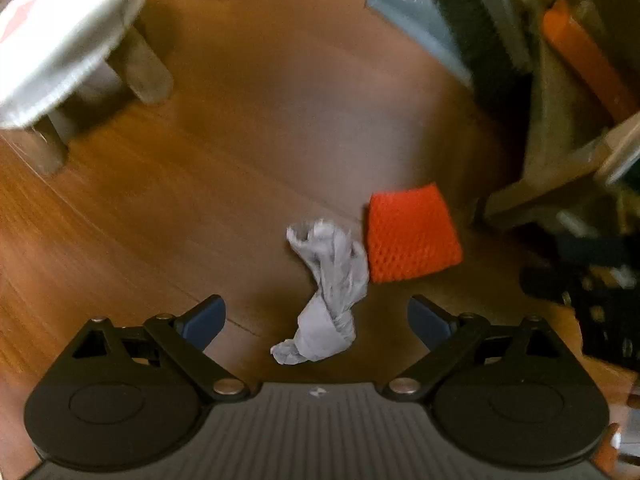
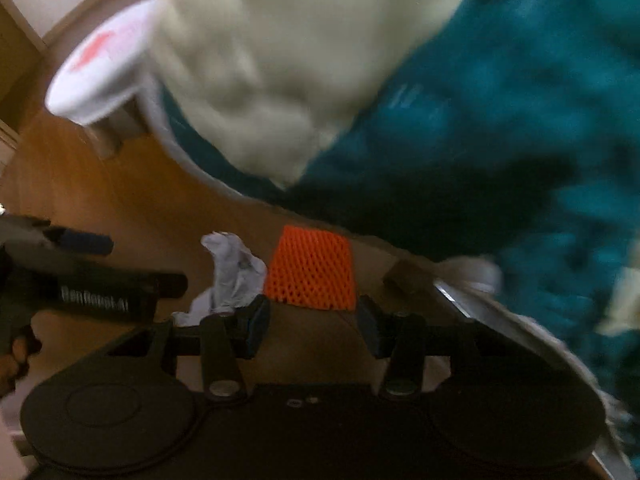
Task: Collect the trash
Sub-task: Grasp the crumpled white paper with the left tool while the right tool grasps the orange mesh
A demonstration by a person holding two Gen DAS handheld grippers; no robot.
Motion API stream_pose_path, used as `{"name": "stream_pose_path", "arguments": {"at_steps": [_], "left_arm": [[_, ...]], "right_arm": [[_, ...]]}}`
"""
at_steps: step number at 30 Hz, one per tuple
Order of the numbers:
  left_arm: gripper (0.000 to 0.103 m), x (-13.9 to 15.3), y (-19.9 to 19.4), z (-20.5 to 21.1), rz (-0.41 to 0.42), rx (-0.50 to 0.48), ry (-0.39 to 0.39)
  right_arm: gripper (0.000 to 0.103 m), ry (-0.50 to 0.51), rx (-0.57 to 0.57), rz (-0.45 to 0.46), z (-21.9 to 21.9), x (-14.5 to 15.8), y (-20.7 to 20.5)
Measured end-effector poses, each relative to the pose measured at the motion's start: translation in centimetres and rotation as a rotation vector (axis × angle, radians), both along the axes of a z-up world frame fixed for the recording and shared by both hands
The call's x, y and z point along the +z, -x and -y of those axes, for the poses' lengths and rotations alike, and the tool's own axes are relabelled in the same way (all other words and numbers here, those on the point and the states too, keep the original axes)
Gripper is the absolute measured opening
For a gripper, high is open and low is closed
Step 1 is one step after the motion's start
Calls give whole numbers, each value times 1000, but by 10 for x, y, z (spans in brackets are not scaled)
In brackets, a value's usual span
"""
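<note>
A crumpled grey-white tissue [image 1: 328,292] lies on the wooden floor, and an orange foam net sleeve [image 1: 410,238] lies just to its right, touching it. My left gripper [image 1: 316,320] is open, its jaws either side of the tissue's near end. In the right wrist view my right gripper [image 2: 312,324] is open just in front of the orange net [image 2: 310,270], with the tissue [image 2: 232,276] to its left. The left gripper [image 2: 92,280] shows there at the left edge.
A white round stool [image 1: 60,40] with wooden legs stands at the back left. A grey dustpan and brush [image 1: 440,20] lean by a wooden frame at the right. A teal blanket [image 2: 500,140] and a cream cloth [image 2: 280,60] hang over the floor.
</note>
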State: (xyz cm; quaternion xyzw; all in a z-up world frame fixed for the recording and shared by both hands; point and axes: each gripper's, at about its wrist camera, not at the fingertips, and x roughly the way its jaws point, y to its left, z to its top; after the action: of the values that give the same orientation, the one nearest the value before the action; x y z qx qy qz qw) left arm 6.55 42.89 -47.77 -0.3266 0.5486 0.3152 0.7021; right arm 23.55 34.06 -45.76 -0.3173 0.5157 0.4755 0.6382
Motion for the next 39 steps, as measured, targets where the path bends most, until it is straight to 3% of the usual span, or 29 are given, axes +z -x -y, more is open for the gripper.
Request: {"name": "stream_pose_path", "arguments": {"at_steps": [7,14,19,21,26,32,35,38,39], "left_arm": [[98,-47,9,6,-12,33,28],[97,-59,1,12,0,-7,3],[89,-71,-4,12,-3,-10,10],[79,-74,-6,13,-6,-11,15],[73,-82,-6,18,-7,-11,38],[49,-90,-5,17,-15,5,66],[48,-92,-5,17,-17,8,70],[46,-92,-4,18,-21,12,66],[45,-91,-4,19,-21,12,64]], "right_arm": [[48,15,4,19,-27,-50,0],[48,27,-66,28,-42,-85,-10],[48,75,-98,2,-50,-107,-17],[48,91,-98,1,-52,-116,-16],[50,141,-72,-14,-66,-134,-14],[46,175,1,20,-74,-136,-9],[40,182,37,46,-74,-137,-5],[17,178,56,42,-74,-135,-4],[5,184,60,44,-74,-134,-5]]}}
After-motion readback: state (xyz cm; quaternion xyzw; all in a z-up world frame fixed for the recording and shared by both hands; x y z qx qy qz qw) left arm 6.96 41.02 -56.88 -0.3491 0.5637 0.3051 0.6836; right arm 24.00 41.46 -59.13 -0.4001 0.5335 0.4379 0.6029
